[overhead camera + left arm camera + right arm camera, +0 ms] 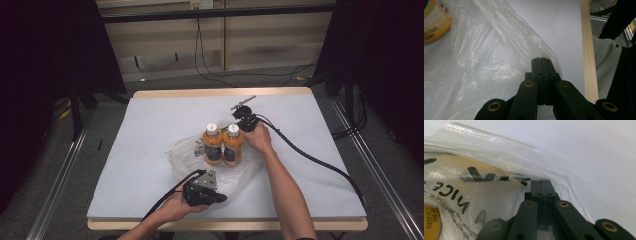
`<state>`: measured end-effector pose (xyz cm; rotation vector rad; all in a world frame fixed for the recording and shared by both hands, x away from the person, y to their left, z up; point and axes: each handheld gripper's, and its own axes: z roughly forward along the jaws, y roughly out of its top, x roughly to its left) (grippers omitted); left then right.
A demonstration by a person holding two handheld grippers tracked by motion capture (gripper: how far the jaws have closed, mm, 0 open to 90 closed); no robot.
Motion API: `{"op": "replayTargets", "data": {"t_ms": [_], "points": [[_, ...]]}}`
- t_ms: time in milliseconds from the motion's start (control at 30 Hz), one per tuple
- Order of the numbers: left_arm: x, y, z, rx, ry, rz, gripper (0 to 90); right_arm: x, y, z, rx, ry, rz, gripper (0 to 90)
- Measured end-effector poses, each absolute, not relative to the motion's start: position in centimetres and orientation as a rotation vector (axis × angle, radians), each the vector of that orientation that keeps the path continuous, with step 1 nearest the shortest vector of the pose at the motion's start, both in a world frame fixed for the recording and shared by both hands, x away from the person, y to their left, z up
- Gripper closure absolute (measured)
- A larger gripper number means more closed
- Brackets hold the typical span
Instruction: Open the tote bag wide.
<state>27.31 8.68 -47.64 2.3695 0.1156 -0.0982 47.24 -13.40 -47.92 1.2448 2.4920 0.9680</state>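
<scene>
Plastic bag point(240, 172) is lying mid-table around two upright orange bottles point(222, 145).
Both grippers are pinching its film with jaws pressed together: left gripper point(540, 59) at the near edge, right gripper point(541, 182) by the bottles; pulling evenly apart should avoid toppling them.

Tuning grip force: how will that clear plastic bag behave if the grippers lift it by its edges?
The plastic bag looks thin and crinkled, so probably floppy. Two orange bottles stand on it, so lifting may tip them. Its glossy film might slip from the right gripper.
</scene>
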Motion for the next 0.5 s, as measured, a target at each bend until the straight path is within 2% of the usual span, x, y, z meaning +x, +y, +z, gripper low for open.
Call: {"op": "replayTargets", "data": {"t_ms": [200, 267, 500], "points": [[27.5, 8.8, -47.7, 2.363, 0.123, -0.118, 90.0, 47.4, -13.2, -47.7, 1.245, 2.487, 0.911, 90.0], [27.5, 8.8, -47.7, 2.35, 0.133, -0.082, 90.0, 47.3, -13.3, -47.7, 1.231, 2.508, 0.943, 90.0], [28.2, 9.7, -46.9, 2.222, 0.204, -0.102, 89.9, 46.2, -13.7, -46.7, 1.227, 2.498, 1.066, 90.0]]}}
